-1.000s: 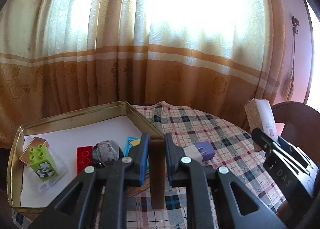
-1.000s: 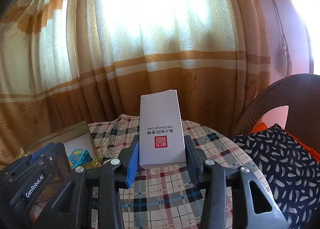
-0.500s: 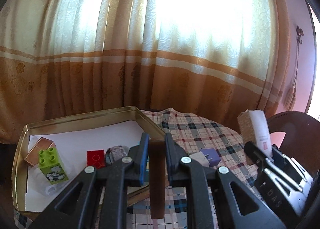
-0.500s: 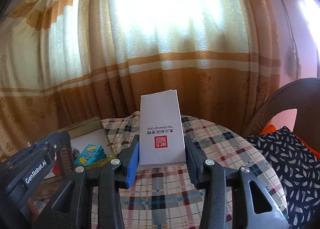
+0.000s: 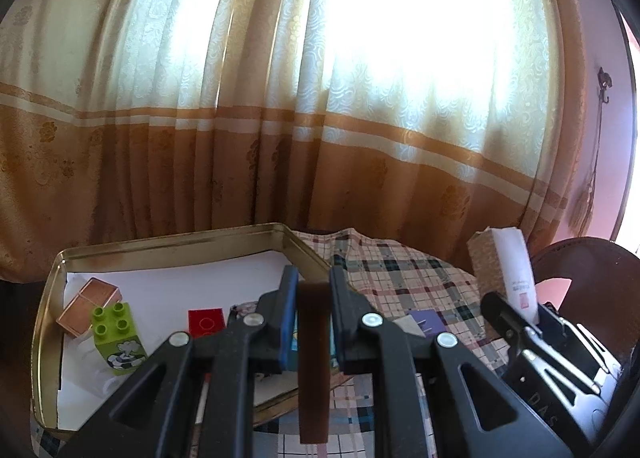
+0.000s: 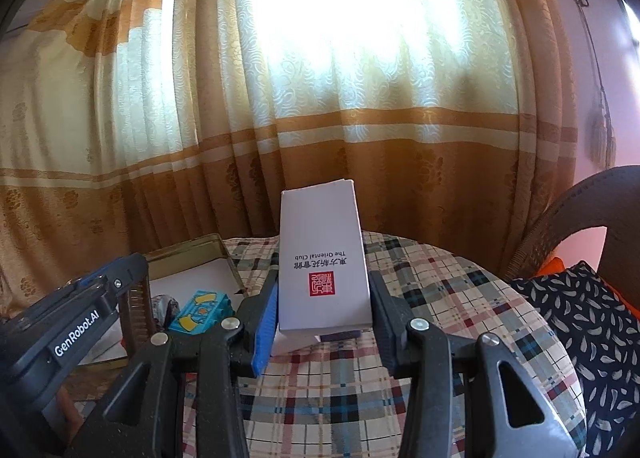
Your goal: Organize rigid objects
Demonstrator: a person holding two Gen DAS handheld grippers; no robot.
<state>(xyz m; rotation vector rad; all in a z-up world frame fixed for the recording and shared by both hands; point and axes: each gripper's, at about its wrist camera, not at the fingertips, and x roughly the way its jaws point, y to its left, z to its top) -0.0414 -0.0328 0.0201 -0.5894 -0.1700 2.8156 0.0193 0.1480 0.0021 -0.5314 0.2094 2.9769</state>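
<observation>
The left gripper [image 5: 314, 298], black plastic with a blue pad on one finger, has its jaws pinched narrow on a thin, flat, dark brown strip [image 5: 314, 362] that hangs down below the fingers, its material too dim to tell. Beyond it lies a shallow gold-coloured metal tray [image 5: 172, 244] with rounded corners and a white paper lining. In the tray stand a lime-green studded plastic brick [image 5: 116, 332] with a printed picture on its side, a copper-coloured cube [image 5: 90, 304] just beside it, a flat red square tile [image 5: 206, 321], and a teal and yellow toy block [image 6: 202, 310] near the tray's right edge.

The right gripper [image 6: 324, 298] has its jaws set partway and clamped on a tall white cardboard box [image 6: 322, 258], smooth-faced, with a red square seal and black lettering printed upside down. The box stands upright between the fingers above a round table covered in a checked woven cloth [image 6: 432, 298]. A small purple box [image 5: 426, 320] lies on the cloth beside the tray. Behind hang pleated cream and orange patterned curtains [image 6: 360, 97].
</observation>
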